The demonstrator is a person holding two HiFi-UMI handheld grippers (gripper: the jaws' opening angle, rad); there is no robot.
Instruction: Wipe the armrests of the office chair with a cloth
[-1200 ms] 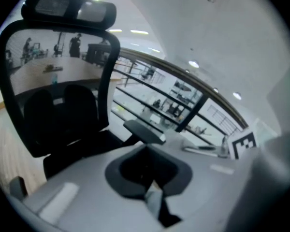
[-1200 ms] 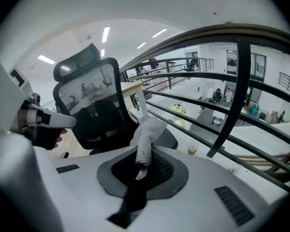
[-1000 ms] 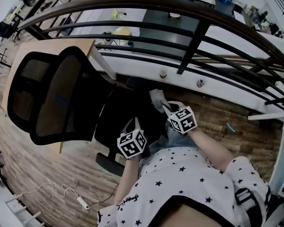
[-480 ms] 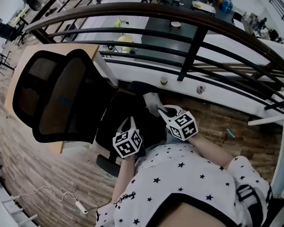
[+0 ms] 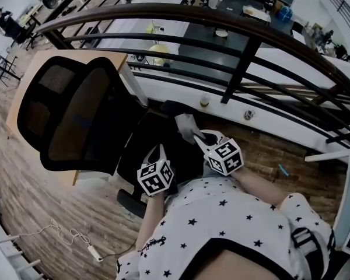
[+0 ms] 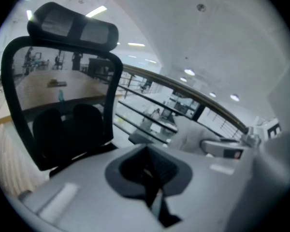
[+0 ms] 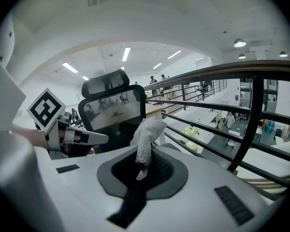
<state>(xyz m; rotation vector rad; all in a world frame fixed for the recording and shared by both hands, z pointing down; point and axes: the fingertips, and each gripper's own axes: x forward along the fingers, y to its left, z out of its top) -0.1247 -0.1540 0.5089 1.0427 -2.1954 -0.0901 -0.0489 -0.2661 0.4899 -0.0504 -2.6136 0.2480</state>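
Against a second ago little has changed: in the head view both grippers and the cloth (image 5: 187, 123) sit a touch further left, closer over the seat of the office chair (image 5: 76, 118), and the grip on the cloth is the same.

The right gripper (image 5: 202, 137) has its jaws closed on the lower end of the cloth, as the right gripper view shows plainly. The cloth stands out lengthwise along the jaws, a rolled strip with a bunched top that leans a little to the right. In the head view it points away from the person, up and left toward the railing (image 5: 239, 57), and ends just beside the far armrest (image 5: 172, 105); whether it touches the armrest cannot be told.

The left gripper (image 5: 159, 151) hangs over the near side of the dark seat, its jaws pressed together with nothing between them.

The chair stands with its mesh back at the left of the head view and its near armrest (image 5: 131, 202) low by the person's body
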